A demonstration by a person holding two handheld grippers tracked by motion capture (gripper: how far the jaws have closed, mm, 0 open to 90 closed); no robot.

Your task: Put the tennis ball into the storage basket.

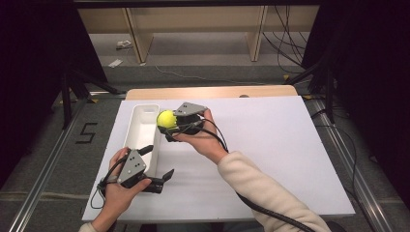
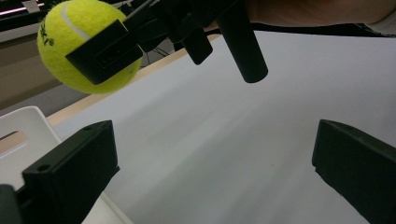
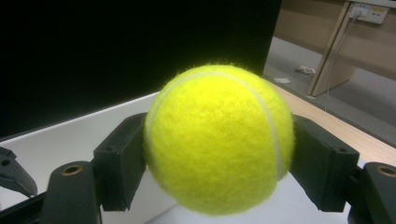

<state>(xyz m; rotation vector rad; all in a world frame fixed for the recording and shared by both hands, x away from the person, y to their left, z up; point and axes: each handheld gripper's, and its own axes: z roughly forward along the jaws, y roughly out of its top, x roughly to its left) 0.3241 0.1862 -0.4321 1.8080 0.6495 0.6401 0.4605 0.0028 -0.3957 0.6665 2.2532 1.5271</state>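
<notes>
A yellow tennis ball (image 1: 166,118) hangs in the air beside the right rim of a long white tray (image 1: 141,116). My right gripper (image 1: 168,121) is shut on it; in the right gripper view the ball (image 3: 218,140) is clamped between both black jaws. The left gripper view shows the same ball (image 2: 77,42) held up at the top left. My left gripper (image 1: 159,162) rests low near the tray's near right corner, jaws wide apart with nothing between them, and stands open (image 2: 210,168) over the bare white board.
A white board (image 1: 270,145) covers the wooden table (image 1: 212,92). The tray (image 2: 23,126) lies along the board's left side and looks empty. Cables trail from both grippers toward the near edge. Shelving legs and floor cables lie beyond the table.
</notes>
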